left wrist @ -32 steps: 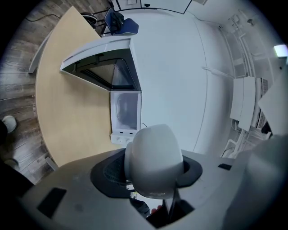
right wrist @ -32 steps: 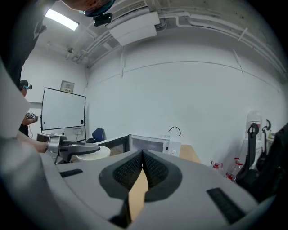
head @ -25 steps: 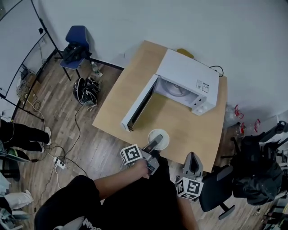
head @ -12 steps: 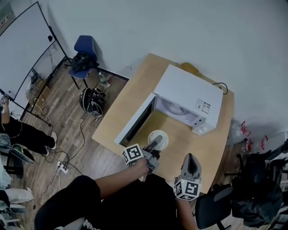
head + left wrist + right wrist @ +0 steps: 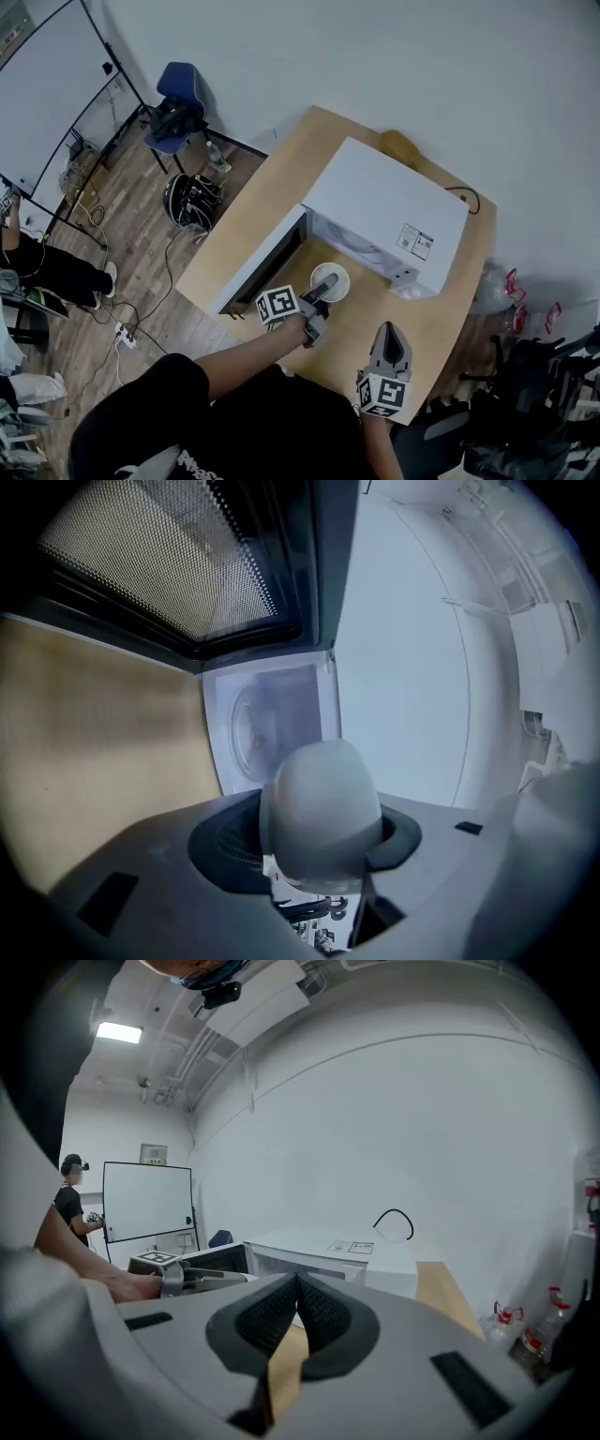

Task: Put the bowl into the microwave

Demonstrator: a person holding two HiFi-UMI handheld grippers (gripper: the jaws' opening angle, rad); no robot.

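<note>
With our left tongs point(image 5: 325, 284) pinching the rim of the white bowl point(image 5: 339, 279) at centre frame before the open microwave point(image 5: 384, 211), right tongs point(image 5: 391, 332) pressed together empty, we feared it might clip the opening and slip.

A blue chair point(image 5: 174, 86) stands at upper left beside a whiteboard point(image 5: 47, 89); a dark bag point(image 5: 190, 199) and a power strip point(image 5: 125, 337) lie on the wooden floor point(image 5: 122, 234) below.

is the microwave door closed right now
No, the door of the microwave stands swung wide open, with the bowl just in front of the opening.
</note>
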